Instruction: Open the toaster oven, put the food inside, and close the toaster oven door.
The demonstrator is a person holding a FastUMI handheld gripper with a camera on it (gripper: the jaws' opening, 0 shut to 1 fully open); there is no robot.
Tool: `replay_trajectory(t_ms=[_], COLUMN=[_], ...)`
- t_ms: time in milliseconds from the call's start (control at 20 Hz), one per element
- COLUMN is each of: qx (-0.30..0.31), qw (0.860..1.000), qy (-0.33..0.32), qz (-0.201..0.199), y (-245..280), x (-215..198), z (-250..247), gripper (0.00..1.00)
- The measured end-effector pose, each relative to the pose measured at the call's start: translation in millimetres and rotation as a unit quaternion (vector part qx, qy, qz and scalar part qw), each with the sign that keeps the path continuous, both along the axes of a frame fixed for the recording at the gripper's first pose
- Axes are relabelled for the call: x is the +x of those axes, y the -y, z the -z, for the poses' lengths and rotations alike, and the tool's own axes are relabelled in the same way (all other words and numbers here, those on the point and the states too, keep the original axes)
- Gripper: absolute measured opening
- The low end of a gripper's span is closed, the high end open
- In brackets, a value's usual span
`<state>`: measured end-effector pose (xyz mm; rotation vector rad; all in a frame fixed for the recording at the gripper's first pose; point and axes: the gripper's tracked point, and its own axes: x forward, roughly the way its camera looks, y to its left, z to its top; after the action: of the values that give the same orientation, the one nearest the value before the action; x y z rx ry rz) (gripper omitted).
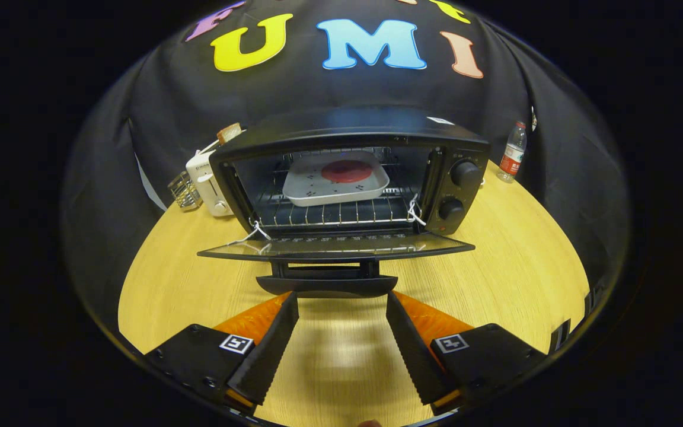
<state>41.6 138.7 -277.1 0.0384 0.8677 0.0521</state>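
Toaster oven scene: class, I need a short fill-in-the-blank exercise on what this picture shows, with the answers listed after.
1. The toaster oven door is ____.
2. The white tray with the red food sits ____ the oven, on the rack.
3. The tool has its fingers ____, their tips just short of the door handle.
4. The white toaster stands beside the oven, next to a wire ____.

Answers: open; inside; open; basket

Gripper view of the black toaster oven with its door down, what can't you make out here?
- Black toaster oven: dial markings by the two knobs too small.
- Round red food on the white tray: kind unclear, too small.
- White pop-up toaster: partly hidden behind the oven.
- Clear plastic bottle: far, small.
- Open gripper, fingertips at the door handle: contact unclear.
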Motion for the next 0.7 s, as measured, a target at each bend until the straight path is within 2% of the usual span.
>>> replay_trajectory(t_ms=[300, 700], qx=[-0.019, 0.012], qw=[0.998, 0.992], qy=[0.061, 0.121], qz=[-0.004, 0.013], y=[2.6, 14.1], x=[25.7, 37.3], z=[-33.0, -84.7], gripper=[0.96, 0.95])
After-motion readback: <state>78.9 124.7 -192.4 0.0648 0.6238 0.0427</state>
